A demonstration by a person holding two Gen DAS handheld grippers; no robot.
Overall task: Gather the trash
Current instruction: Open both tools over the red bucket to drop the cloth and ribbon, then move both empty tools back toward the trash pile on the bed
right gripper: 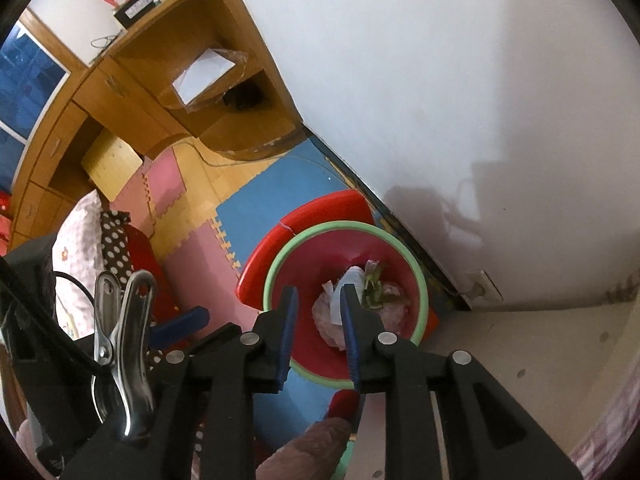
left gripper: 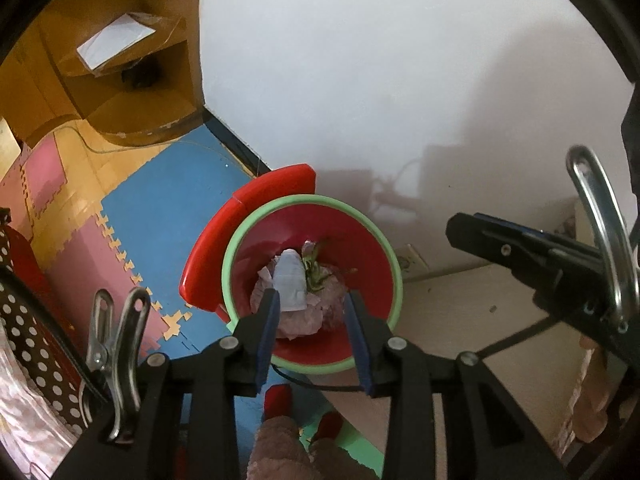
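While both claws hang parted and empty, left claw [left gripper: 312,300] and right claw [right gripper: 318,300], we judge the drop step done: trash [left gripper: 290,280] lies below in the bin [left gripper: 240,232]. Next, seek more.

Bin's floor buried from sight
Crumpled trash [left gripper: 294,300] hides the red bin's [left gripper: 360,236] bottom; the dark object [right gripper: 242,98] under the desk shelf is perhaps too dim to identify.

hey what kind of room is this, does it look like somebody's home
Most likely a room in a home, perhaps a bedroom or child's room: coloured foam puzzle mats cover the floor, a wooden desk unit stands by the wall, and a red bin holds trash.
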